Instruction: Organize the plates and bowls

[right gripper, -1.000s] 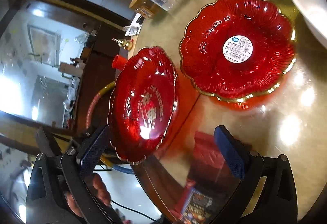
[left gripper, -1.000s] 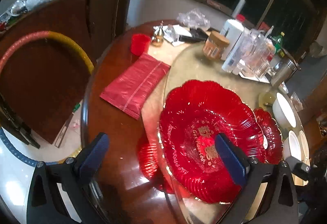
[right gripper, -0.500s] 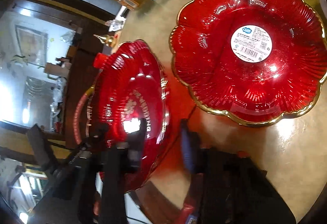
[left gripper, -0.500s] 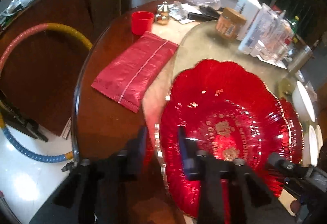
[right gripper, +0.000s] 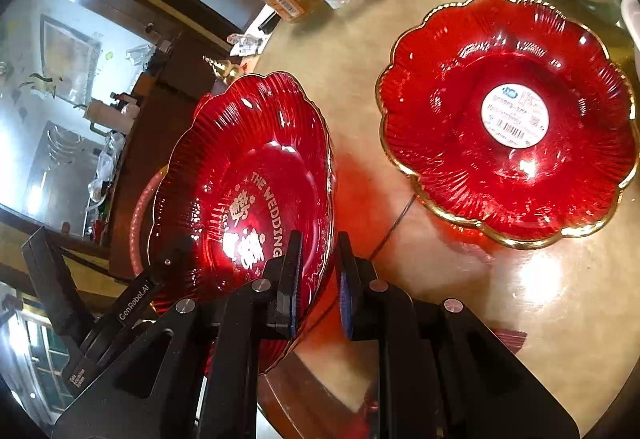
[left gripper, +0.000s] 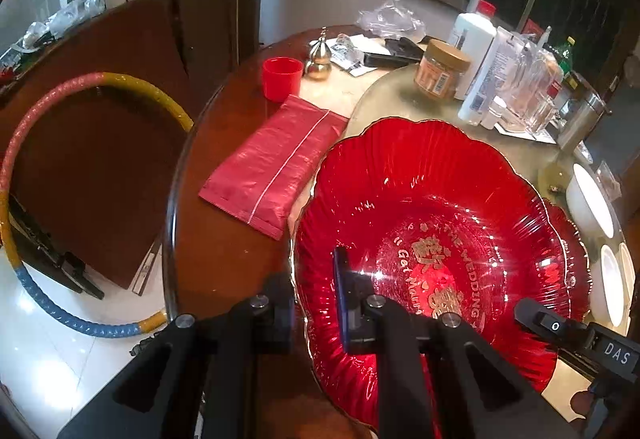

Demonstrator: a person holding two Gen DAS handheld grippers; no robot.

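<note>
Left wrist view: left gripper (left gripper: 316, 295) and right gripper (right gripper: 318, 283), wide open a second ago, now clamp red plate (left gripper: 432, 239) rim | gold "THE WEDDING" | plate tilted over glass turntable (right gripper: 540, 311)

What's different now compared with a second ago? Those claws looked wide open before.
Both have closed on the rim of the red wedding plate: the left gripper on one side, the right gripper on the opposite side. The plate looks tilted up off the table. The second red plate, the red cup and the red bag stayed put.
</note>
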